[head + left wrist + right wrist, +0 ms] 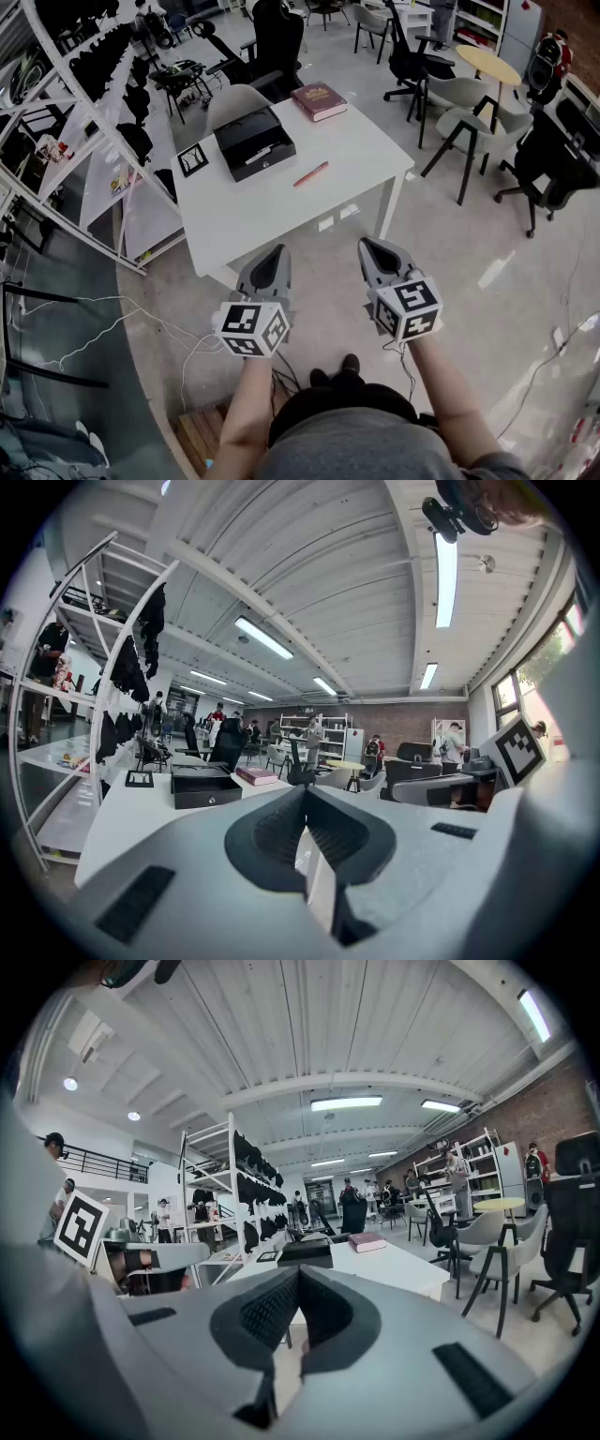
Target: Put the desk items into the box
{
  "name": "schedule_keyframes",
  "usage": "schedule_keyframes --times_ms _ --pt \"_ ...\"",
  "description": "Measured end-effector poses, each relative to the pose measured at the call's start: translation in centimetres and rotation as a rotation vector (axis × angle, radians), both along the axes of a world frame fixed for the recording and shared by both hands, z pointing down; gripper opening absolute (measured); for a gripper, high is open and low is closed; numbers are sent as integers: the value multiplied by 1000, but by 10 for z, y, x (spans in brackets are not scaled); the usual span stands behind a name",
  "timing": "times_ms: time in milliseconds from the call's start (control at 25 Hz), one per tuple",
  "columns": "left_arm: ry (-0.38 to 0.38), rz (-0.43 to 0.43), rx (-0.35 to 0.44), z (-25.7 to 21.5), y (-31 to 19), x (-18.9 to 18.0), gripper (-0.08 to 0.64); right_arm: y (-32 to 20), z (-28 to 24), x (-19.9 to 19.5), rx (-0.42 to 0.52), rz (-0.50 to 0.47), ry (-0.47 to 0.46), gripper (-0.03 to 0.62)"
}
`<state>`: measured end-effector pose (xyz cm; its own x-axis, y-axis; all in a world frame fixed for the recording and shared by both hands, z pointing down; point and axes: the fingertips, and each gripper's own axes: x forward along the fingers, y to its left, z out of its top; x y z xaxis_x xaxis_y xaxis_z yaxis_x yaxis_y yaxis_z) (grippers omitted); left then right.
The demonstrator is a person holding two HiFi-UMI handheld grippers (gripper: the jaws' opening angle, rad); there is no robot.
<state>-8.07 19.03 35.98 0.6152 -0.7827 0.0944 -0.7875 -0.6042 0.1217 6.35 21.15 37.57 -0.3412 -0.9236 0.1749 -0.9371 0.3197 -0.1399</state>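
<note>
Left gripper (276,253) and right gripper (368,246) pressed together, empty; on table (281,220), pen (310,174) at 12 o'clock, box (253,141) at 11.

1. Bright, even light falls from ceiling strip lamps (448,574), one of them glaring white.
2. The white counter (281,206) shows only faint shadows.
3. Both gripper views bend strongly toward dark round edges; the left tongs (305,791) look soft.

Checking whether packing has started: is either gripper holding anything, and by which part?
Nothing is held. The left gripper and the right gripper are both shut with nothing between their jaws.
</note>
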Motion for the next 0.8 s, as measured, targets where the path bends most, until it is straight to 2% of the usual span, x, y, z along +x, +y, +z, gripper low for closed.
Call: schedule_keyframes --times_ms 320,640,800 --pt "-17 -6 -32 8 1 13 6 9 -6 13 41 -14 -43 3" --pt "-49 5 -4 2 -9 22 9 4 -8 22 35 -17 -68 3" --pt "-46 -9 -15 4 -16 20 44 1 -9 23 31 -24 -75 3"
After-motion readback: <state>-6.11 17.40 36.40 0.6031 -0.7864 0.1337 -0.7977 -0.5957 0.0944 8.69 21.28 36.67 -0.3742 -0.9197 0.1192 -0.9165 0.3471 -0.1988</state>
